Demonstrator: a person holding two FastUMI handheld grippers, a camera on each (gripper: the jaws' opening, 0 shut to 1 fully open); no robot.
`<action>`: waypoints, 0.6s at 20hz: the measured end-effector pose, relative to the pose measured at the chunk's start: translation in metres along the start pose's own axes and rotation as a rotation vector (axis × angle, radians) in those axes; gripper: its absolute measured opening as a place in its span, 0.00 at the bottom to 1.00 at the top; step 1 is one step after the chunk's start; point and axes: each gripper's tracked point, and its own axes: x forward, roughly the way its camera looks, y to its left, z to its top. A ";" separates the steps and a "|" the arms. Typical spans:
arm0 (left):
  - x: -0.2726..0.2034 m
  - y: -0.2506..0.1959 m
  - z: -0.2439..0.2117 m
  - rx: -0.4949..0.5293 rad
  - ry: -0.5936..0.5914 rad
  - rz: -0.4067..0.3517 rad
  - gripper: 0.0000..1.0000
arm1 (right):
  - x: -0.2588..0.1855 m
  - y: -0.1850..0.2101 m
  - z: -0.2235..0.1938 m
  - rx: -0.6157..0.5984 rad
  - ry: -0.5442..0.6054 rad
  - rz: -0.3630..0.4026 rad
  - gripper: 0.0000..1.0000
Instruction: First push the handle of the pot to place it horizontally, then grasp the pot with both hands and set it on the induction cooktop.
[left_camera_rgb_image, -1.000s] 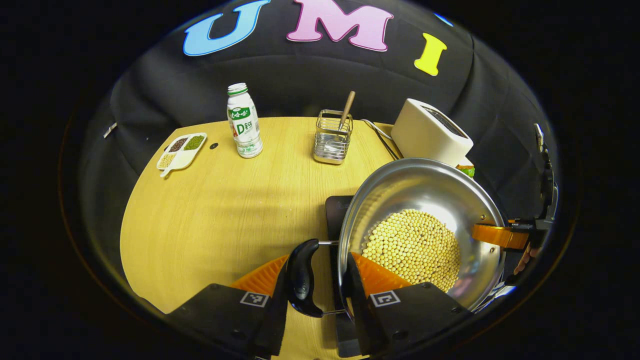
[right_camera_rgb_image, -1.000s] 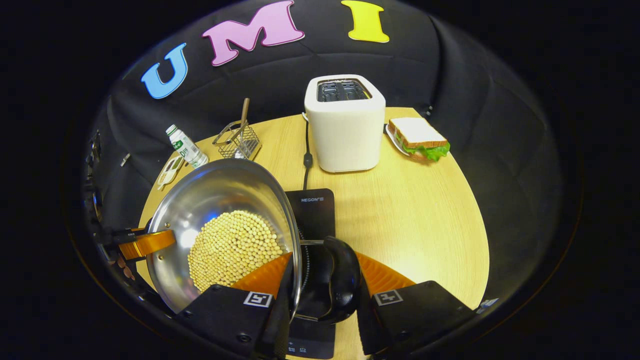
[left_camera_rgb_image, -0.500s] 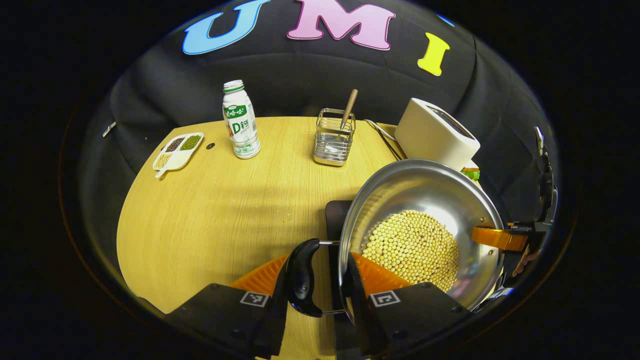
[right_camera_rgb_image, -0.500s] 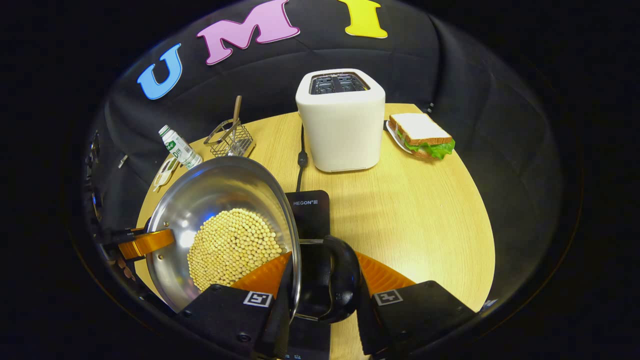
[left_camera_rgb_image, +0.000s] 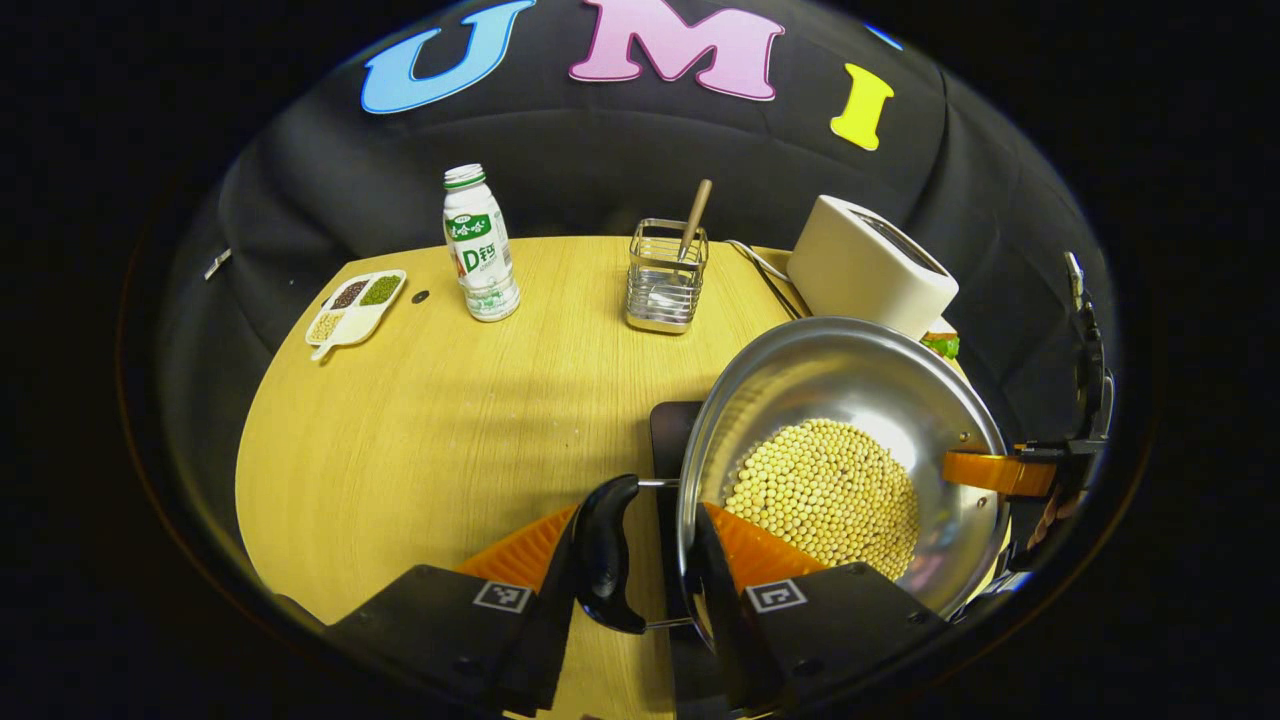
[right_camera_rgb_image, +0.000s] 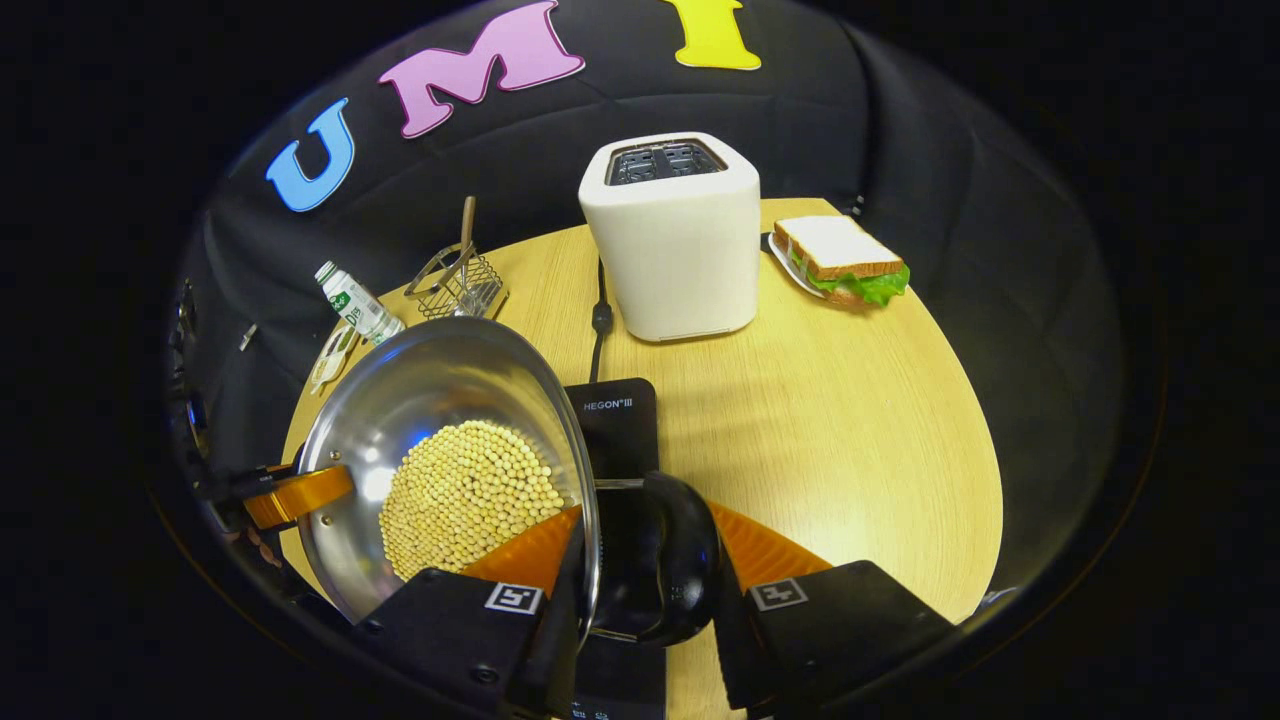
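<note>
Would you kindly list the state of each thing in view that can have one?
pot: held above the cooktop, beans inside
left hand-held gripper: shut on pot
right hand-held gripper: shut on pot
induction cooktop: bare
toaster: slots empty
bottle: upright, capped
wire holder: upright, utensil inside

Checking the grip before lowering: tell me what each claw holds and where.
Both hold the pot: left claw on its left black handle, right claw on the opposite handle.
</note>
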 end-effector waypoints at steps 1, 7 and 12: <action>0.000 -0.003 0.001 -0.009 -0.001 -0.010 0.63 | -0.001 0.000 0.001 -0.005 -0.009 -0.004 0.63; -0.010 -0.006 0.005 -0.019 -0.028 0.005 0.97 | -0.012 0.004 0.010 -0.024 -0.067 -0.020 0.99; -0.036 -0.008 0.016 -0.016 -0.100 0.006 0.96 | -0.038 0.004 0.027 -0.015 -0.160 -0.047 0.99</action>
